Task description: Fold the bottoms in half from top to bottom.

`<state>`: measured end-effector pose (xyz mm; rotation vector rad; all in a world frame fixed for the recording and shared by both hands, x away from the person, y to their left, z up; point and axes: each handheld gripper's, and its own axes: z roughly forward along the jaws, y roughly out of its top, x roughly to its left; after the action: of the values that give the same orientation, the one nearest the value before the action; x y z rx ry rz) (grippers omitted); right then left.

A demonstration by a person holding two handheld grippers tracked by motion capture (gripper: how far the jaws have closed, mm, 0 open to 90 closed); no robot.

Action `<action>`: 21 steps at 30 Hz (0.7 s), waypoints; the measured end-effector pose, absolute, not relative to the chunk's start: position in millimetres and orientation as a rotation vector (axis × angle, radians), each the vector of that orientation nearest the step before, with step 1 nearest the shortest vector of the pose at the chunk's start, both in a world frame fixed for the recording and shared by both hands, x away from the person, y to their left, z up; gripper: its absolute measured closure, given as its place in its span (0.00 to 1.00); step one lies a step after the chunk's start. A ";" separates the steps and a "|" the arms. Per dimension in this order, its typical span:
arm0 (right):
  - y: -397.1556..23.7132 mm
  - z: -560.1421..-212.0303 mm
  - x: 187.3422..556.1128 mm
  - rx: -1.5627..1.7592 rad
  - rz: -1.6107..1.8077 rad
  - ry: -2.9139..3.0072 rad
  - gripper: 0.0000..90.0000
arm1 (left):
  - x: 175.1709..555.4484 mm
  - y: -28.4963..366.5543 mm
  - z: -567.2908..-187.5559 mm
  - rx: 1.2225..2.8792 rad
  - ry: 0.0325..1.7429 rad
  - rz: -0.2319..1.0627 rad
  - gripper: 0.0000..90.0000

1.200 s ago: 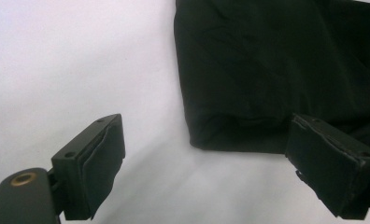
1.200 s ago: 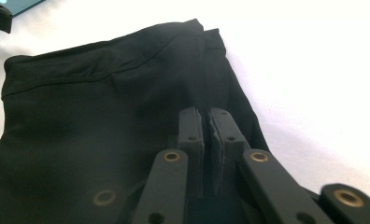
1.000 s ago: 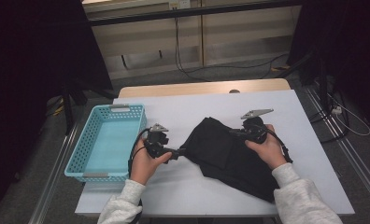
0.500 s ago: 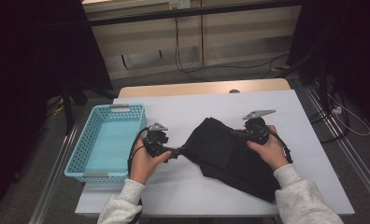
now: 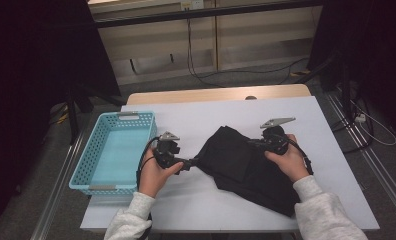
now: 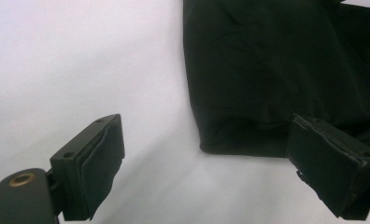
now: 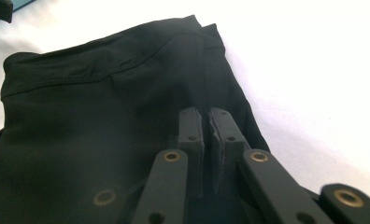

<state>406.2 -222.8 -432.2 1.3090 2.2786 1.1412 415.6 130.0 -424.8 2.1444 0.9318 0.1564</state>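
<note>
Worktop: white sheet over a wooden worktop (image 5: pixel 306 107) is carrying everything we are working with; dark curtains and cables on the floor are framing it from behind.
Garment: we are handling a black garment (image 5: pixel 246 165) lying crumpled on the worktop, right of the middle, with one corner pointing towards our left hand.
Left gripper: we are holding the left gripper (image 5: pixel 188 163) low over the worktop, just at the garment's left corner.
Left fingers: they are standing wide apart (image 6: pixel 96 163); in the left gripper view the folded hem of the garment (image 6: pixel 276 79) is lying between them and just ahead, with neither pad pressing on it.
Right gripper: we are holding the right gripper (image 5: pixel 253 143) at the garment's upper right part.
Right fingers: they are sitting together (image 7: pixel 192 135) over the black cloth (image 7: pixel 89 140); we cannot tell whether any fold is being pinched between them.
Basket: light blue plastic basket (image 5: pixel 91 172) is standing at the worktop's left edge, well apart from the garment.
Sleeves: we are wearing light grey sleeves (image 5: pixel 326 210).
</note>
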 end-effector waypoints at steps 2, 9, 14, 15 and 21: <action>-224.2 -431.7 405.6 1.310 1.147 2.273 0.94 | 415.7 130.0 -424.8 2.140 0.936 0.158 0.13; -226.6 -431.5 403.7 1.312 1.143 2.274 0.94 | 416.1 129.7 -424.1 2.149 0.930 0.157 0.13; -228.5 -431.3 403.1 1.317 1.143 2.271 0.94 | 416.4 129.0 -424.3 2.149 0.925 0.159 0.13; -229.1 -430.9 402.8 1.316 1.143 2.271 0.94 | 416.3 128.9 -424.3 2.149 0.926 0.159 0.13; -232.9 -430.0 401.7 1.318 1.142 2.270 0.94 | 416.2 127.4 -424.6 2.148 0.928 0.154 0.13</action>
<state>401.7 -232.9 -430.0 1.3181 2.2697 1.1420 416.2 127.4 -424.6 2.1483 0.9279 0.1539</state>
